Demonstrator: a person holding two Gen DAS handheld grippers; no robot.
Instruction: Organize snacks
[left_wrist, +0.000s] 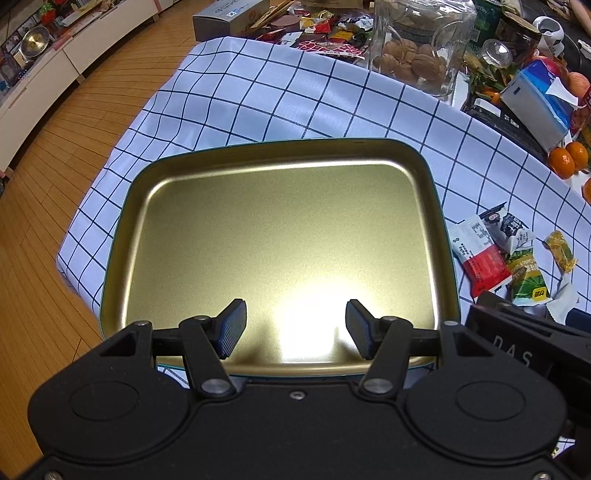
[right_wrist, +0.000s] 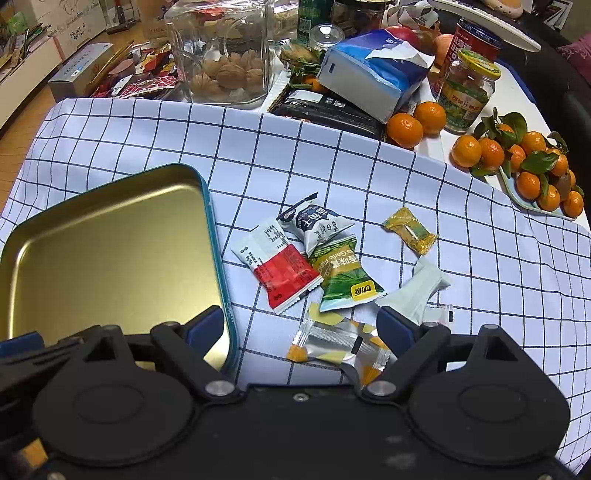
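Observation:
A gold metal tray (left_wrist: 122, 236) with a teal rim lies empty on the checked cloth; it also shows in the right wrist view (right_wrist: 210, 206). My left gripper (left_wrist: 295, 328) is open and empty above the tray's near edge. Several wrapped snacks lie right of the tray: a red-and-white packet (right_wrist: 284, 273), a green packet (right_wrist: 343, 280), a dark blue-and-white packet (right_wrist: 317, 225), a yellow candy (right_wrist: 410, 230), a white packet (right_wrist: 417, 288) and a silver-and-orange packet (right_wrist: 340, 347). My right gripper (right_wrist: 301, 328) is open, its jaws either side of the silver-and-orange packet, not closed on it.
A glass jar of walnuts (right_wrist: 221, 55), a tissue box (right_wrist: 373, 74), a glass jar with a yellow lid (right_wrist: 469, 92), loose tangerines (right_wrist: 417, 122) and a plate of tangerines (right_wrist: 524, 162) stand beyond the cloth. The table's left edge drops to a wooden floor (left_wrist: 74, 129).

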